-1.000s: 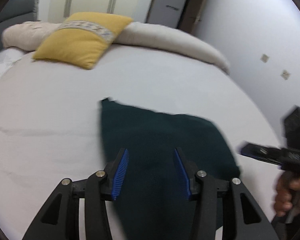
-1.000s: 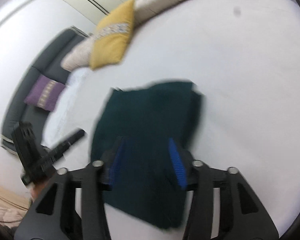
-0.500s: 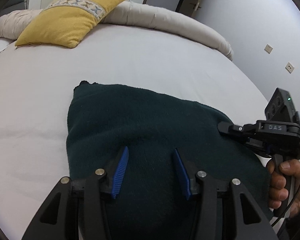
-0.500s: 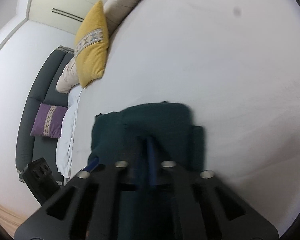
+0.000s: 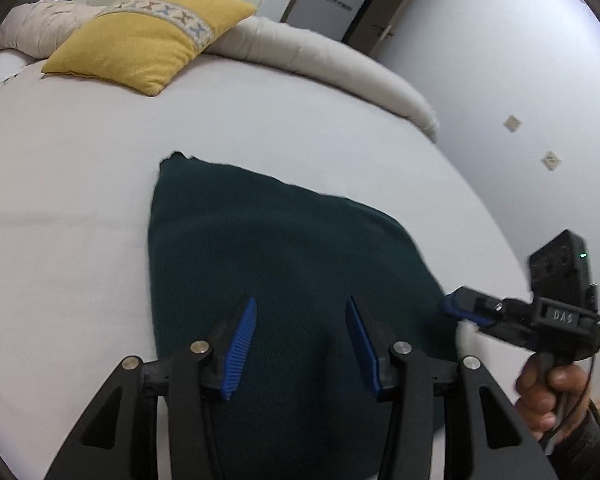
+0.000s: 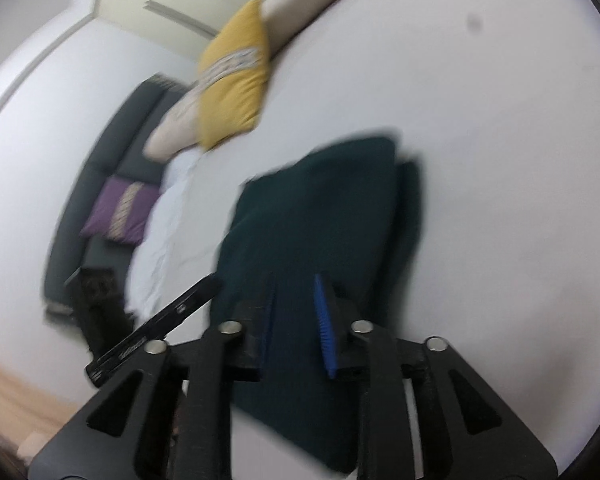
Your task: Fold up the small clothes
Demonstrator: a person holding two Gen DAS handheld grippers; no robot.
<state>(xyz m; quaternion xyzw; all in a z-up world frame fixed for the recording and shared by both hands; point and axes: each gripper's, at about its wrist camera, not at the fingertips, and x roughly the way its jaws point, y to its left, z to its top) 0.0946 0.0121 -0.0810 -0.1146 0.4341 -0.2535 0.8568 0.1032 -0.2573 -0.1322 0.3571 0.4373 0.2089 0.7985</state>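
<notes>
A dark green knit garment [image 5: 276, 264] lies folded on the white bed sheet [image 5: 60, 184]; it also shows in the right wrist view [image 6: 332, 216]. My left gripper [image 5: 300, 320] is open and empty, held above the garment's near part. My right gripper [image 6: 296, 312] is open and empty above the garment's near edge. In the left wrist view the right gripper [image 5: 464, 308] sits at the garment's right edge, held by a hand [image 5: 548, 392].
A yellow cushion [image 5: 148, 36] and a long beige bolster [image 5: 324, 60] lie at the head of the bed. A dark sofa with a purple cushion [image 6: 120, 212] stands beyond the bed's left side. The wall [image 5: 520, 80] is close on the right.
My right gripper was shut half a second ago and now stands open, pulled back from the garment. My left gripper has risen slightly and stays open. The garment lies still.
</notes>
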